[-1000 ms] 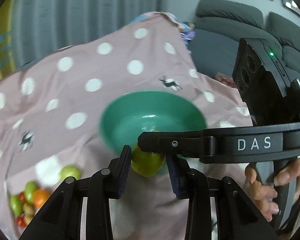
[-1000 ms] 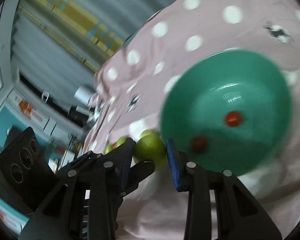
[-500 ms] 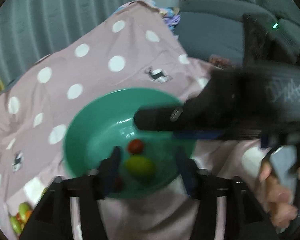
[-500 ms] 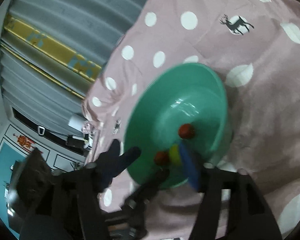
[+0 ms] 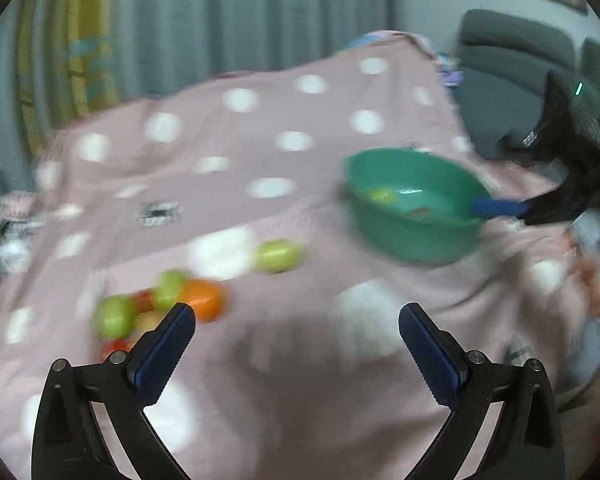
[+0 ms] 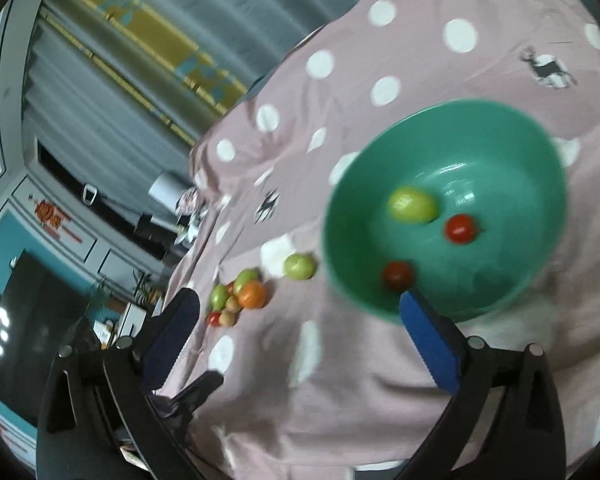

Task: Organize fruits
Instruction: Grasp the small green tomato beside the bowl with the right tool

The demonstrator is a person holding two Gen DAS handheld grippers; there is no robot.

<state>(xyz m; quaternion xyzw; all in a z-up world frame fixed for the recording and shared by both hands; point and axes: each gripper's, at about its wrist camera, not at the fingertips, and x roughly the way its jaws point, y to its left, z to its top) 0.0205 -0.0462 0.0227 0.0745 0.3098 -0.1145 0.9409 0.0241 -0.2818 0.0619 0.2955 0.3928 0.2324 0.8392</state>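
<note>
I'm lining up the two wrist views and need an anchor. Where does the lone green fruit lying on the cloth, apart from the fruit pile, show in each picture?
Left wrist view: the lone green fruit lies centre, slightly left, on the pink polka-dot cloth, right of the fruit pile.
Right wrist view: the same fruit sits centre, just left of the bowl.
Shared landmark: the green plastic bowl.

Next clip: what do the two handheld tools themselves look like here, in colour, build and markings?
Both match: the left tool and the right tool have black angular arms with silver pivot screws, each ending in a flat finger faced with a ridged blue pad. In the left view the right tool's bulky black body shows a small green indicator light. No cables or sleeves are visible.
</note>
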